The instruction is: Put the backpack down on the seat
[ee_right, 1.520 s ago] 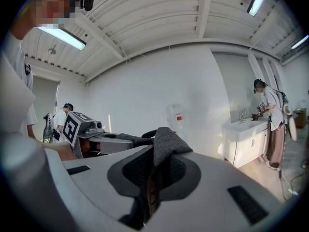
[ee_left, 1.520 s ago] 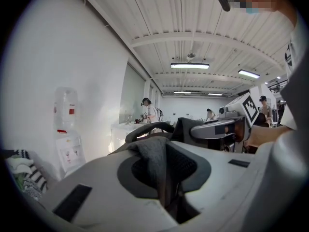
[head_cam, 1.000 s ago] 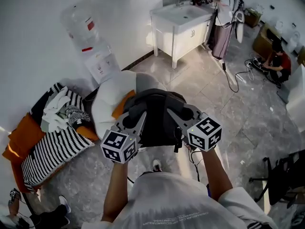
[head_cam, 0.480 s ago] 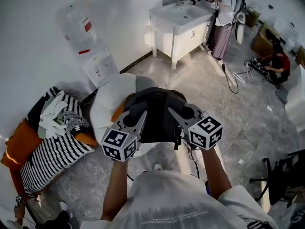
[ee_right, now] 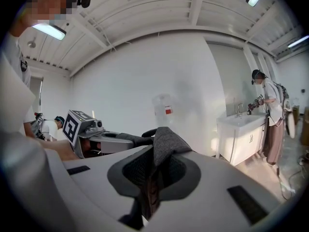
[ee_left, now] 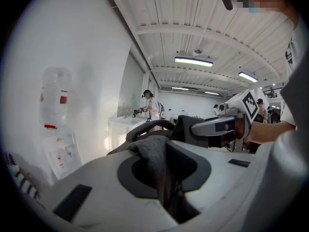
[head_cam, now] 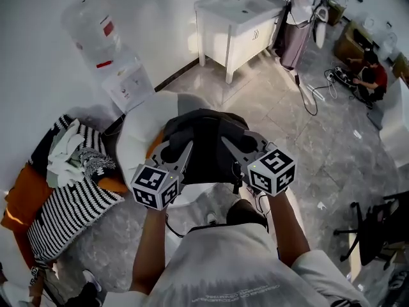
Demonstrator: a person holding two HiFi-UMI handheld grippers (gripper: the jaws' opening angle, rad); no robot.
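A dark grey backpack [head_cam: 204, 139] hangs between my two grippers over a white round seat [head_cam: 137, 130] with an orange cushion [head_cam: 155, 147]. My left gripper [head_cam: 185, 151] is shut on grey fabric at the backpack's left shoulder, seen pinched between its jaws in the left gripper view [ee_left: 155, 161]. At the bag's right side my right gripper [head_cam: 227, 144] is shut on a fold of the fabric [ee_right: 161, 144]. Each gripper view shows the other gripper across the bag: the right gripper [ee_left: 227, 125], the left gripper [ee_right: 94, 132]. The backpack's underside is hidden.
A water dispenser [head_cam: 108, 50] stands against the wall behind the seat. A striped blanket pile [head_cam: 67, 194] lies left of it. A white vanity sink [head_cam: 239, 18] is at the back, with a person [head_cam: 300, 5] beside it. A crouching person [head_cam: 370, 75] and a black office chair [head_cam: 377, 235] are at the right.
Both grippers have carried the backpack forward and slightly down, so it now sits further over the white seat. The grips have not changed.
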